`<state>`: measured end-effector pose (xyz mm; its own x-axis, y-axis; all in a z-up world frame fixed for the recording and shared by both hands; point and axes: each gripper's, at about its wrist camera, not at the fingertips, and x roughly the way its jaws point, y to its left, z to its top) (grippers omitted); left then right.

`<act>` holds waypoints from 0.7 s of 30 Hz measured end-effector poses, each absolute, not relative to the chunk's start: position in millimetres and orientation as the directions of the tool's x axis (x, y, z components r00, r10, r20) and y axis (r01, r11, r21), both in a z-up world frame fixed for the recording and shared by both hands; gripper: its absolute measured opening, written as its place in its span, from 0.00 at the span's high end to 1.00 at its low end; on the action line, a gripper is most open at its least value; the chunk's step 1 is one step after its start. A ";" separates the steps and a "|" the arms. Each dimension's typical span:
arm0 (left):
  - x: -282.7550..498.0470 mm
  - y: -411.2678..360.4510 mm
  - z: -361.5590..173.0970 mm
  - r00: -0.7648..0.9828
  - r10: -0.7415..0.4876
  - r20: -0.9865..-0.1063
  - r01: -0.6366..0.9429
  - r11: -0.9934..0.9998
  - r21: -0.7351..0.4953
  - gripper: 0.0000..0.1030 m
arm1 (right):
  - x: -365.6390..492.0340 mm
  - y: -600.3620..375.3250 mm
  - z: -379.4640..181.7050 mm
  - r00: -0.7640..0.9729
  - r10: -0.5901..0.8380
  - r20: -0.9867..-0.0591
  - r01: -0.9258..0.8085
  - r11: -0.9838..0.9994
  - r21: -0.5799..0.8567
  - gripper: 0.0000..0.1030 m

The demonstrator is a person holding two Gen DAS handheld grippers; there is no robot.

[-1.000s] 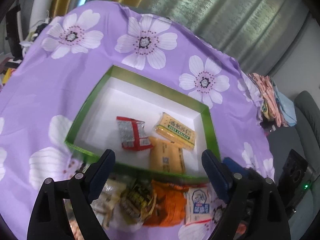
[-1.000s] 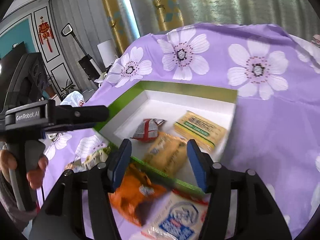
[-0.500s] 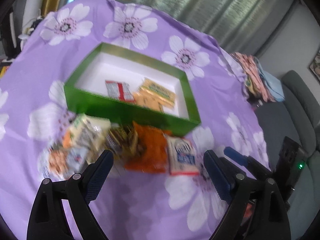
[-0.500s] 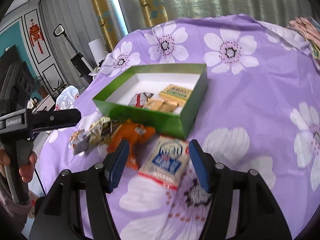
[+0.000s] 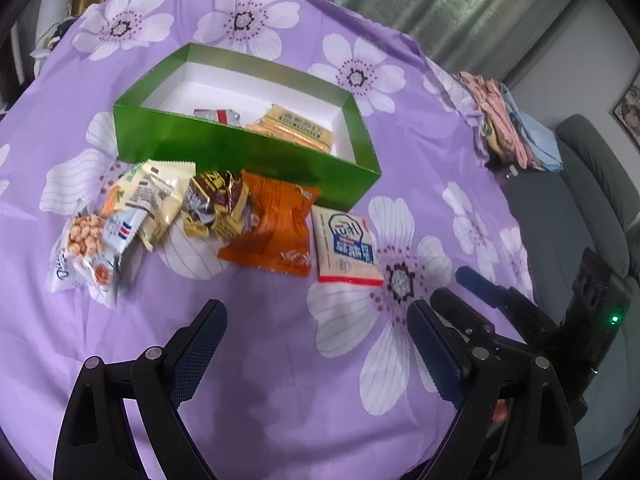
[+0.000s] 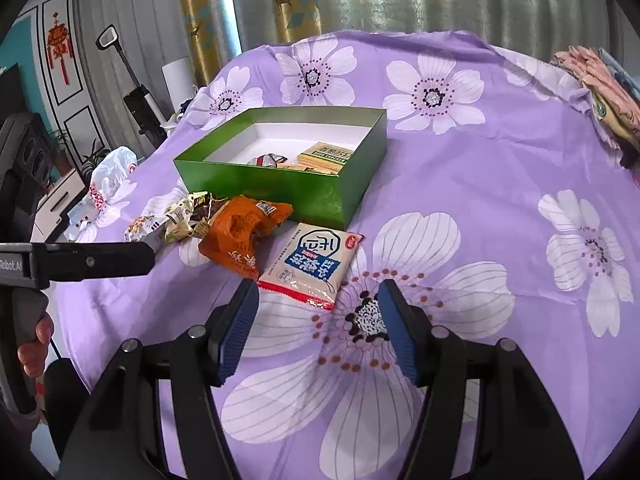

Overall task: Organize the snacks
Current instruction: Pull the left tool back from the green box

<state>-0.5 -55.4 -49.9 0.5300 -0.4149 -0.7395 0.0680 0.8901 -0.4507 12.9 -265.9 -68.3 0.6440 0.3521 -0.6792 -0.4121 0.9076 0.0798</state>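
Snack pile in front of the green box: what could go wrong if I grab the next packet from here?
Packets in the pile overlap, so a pinch on one may drag a neighbour along.
The white and blue packet lies flat on the loose purple cloth; the open right gripper could nip fabric with it.
The orange bag sits right by the green box wall, so lifting it might nudge the box.

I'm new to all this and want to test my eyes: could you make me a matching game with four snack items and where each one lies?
Things:
1. yellow cracker pack
2. orange bag
3. white and blue packet
4. peanut packet

Places:
A. far left of the row
B. inside the green box
C. beside the box's corner
D. middle of the row

Pairs: 1-B, 2-D, 3-C, 4-A
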 end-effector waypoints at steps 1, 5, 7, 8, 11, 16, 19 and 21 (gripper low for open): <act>-0.9 -56.5 -51.0 0.525 -0.419 -0.741 0.068 0.888 -0.454 0.11 | 10.9 -265.8 -67.9 0.648 0.347 -0.678 -0.411 0.909 0.073 0.39; -2.3 -61.2 -52.8 0.513 -0.417 -0.750 0.068 0.891 -0.449 0.11 | 5.5 -267.0 -66.0 0.657 0.337 -0.674 -0.412 0.910 0.053 0.38; -2.1 -64.1 -52.9 0.509 -0.420 -0.751 0.073 0.891 -0.449 0.11 | 3.1 -267.3 -65.3 0.663 0.333 -0.671 -0.413 0.910 0.044 0.38; -1.6 -66.2 -53.0 0.507 -0.424 -0.751 0.076 0.889 -0.451 0.11 | 2.7 -268.2 -65.1 0.665 0.333 -0.669 -0.412 0.910 0.044 0.38; 0.6 -69.8 -54.2 0.496 -0.445 -0.745 0.088 0.880 -0.467 0.11 | 1.4 -269.6 -63.0 0.671 0.343 -0.657 -0.412 0.910 0.053 0.35; 5.3 -75.3 -56.9 0.470 -0.504 -0.724 0.107 0.847 -0.520 0.11 | 3.0 -272.0 -64.9 0.668 0.348 -0.658 -0.409 0.910 0.066 0.34; 10.2 -79.7 -59.3 0.454 -0.530 -0.716 0.109 0.831 -0.546 0.11 | 5.3 -273.4 -69.7 0.660 0.350 -0.665 -0.404 0.911 0.079 0.34; 13.9 -84.3 -62.2 0.443 -0.536 -0.719 0.109 0.828 -0.550 0.11 | 7.4 -274.2 -72.6 0.653 0.353 -0.670 -0.403 0.911 0.087 0.34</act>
<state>13.9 -84.3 -62.2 0.4427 -0.5355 -0.7192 0.1092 0.8283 -0.5496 7.4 -274.2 -72.6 0.6530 0.3527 -0.6702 -0.4028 0.9112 0.0870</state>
